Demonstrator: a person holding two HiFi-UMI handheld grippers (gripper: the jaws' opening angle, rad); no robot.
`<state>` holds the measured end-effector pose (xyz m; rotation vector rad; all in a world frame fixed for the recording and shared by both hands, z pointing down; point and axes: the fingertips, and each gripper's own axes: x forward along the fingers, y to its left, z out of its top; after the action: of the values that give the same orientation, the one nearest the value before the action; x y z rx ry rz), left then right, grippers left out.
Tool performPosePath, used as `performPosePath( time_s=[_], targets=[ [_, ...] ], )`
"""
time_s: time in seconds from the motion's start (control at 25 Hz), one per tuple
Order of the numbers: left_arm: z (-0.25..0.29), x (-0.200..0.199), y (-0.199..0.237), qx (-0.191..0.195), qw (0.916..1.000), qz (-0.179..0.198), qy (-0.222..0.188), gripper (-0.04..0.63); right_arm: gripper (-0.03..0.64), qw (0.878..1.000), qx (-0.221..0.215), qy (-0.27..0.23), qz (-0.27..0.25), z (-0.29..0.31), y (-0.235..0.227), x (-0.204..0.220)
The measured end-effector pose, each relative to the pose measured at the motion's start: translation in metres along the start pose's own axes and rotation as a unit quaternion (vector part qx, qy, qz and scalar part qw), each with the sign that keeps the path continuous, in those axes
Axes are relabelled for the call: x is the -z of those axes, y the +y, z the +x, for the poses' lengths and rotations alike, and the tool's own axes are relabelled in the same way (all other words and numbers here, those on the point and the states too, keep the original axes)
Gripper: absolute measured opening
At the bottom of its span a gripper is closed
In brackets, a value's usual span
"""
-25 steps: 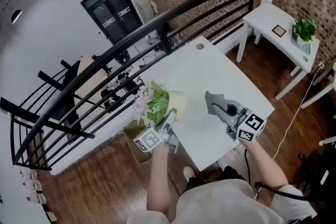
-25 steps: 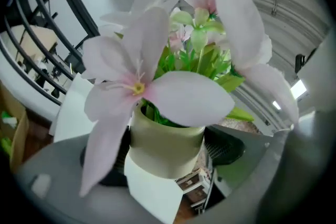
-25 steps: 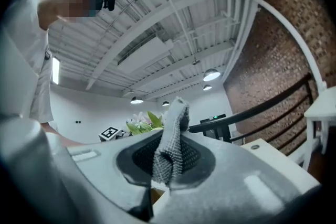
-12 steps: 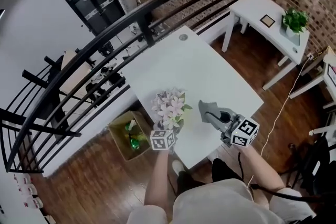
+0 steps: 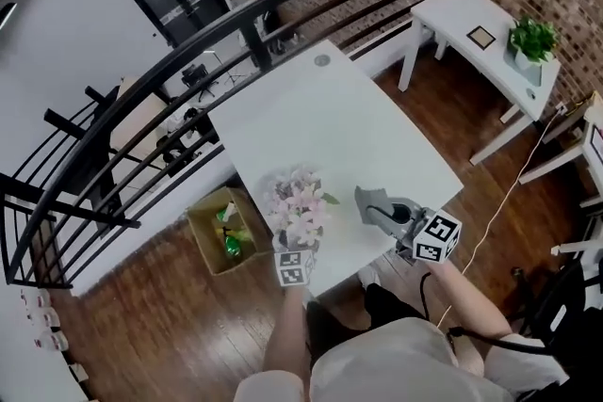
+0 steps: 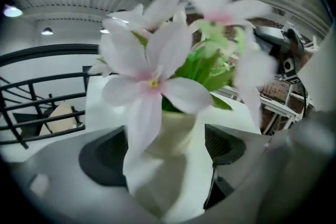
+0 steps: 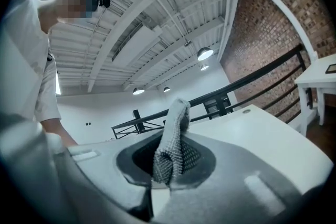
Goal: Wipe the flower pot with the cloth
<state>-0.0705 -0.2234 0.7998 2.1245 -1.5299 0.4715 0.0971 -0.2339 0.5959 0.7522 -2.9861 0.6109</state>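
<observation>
A cream flower pot (image 6: 176,131) with pink-white flowers (image 5: 300,207) stands on the white table (image 5: 320,127) near its front edge. In the head view the blooms hide the pot. My left gripper (image 5: 300,242) reaches in from the front, and the pot sits between its jaws (image 6: 165,152), which are opening. A strip of table shows between the pot and the right-hand pad (image 6: 226,144). To the right, my right gripper (image 5: 382,210) is shut on a grey knitted cloth (image 7: 173,134), whose free end sticks up past the jaws (image 7: 170,157). The cloth (image 5: 372,201) is a hand's width from the flowers.
A cardboard box (image 5: 219,231) with green items sits on the wooden floor left of the table. A black railing (image 5: 236,24) runs behind the table. A white side table with a small green plant (image 5: 532,40) stands at the far right. A person's arms reach in from below.
The flowers moved from the table's left edge, tilted, to upright on the table near the front. The left gripper came down and rolled with them. The right gripper and cloth sank slightly.
</observation>
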Motion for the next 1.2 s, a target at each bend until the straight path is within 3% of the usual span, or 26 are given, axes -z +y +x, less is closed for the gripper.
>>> performPosePath(
  time_s=[0.2, 0.32, 0.44, 0.56, 0.76, 0.92, 1.2],
  targets=[
    [-0.08, 0.028, -0.025, -0.051, 0.9974, -0.042, -0.027, 0.479, 0.006, 0.999, -0.031, 0.016, 0.013, -0.005, 0.0, 0.017],
    [-0.142, -0.001, -0.03, -0.07, 0.9915, -0.055, -0.095, 0.465, 0.006, 0.999, -0.05, 0.01, 0.004, -0.007, 0.041, 0.016],
    [-0.199, -0.048, -0.042, -0.07, 0.9806, -0.04, -0.179, 0.479, 0.006, 0.997, -0.071, -0.02, -0.029, -0.016, 0.095, 0.004],
    [-0.258, -0.072, -0.066, -0.066, 0.9707, -0.002, -0.231, 0.472, 0.006, 0.992, -0.086, -0.055, -0.074, -0.033, 0.155, -0.004],
    [-0.357, -0.06, -0.102, -0.064, 0.9633, 0.042, -0.257, 0.454, 0.006, 0.991, -0.028, -0.086, -0.099, -0.075, 0.245, 0.002],
    [-0.418, -0.057, -0.128, -0.059, 0.96, 0.054, -0.268, 0.454, 0.006, 0.987, 0.007, -0.087, -0.134, -0.108, 0.308, 0.009],
    [-0.459, -0.075, -0.161, -0.093, 0.9476, 0.104, -0.287, 0.443, 0.006, 0.981, 0.065, -0.074, -0.164, -0.146, 0.318, 0.0]
  ],
)
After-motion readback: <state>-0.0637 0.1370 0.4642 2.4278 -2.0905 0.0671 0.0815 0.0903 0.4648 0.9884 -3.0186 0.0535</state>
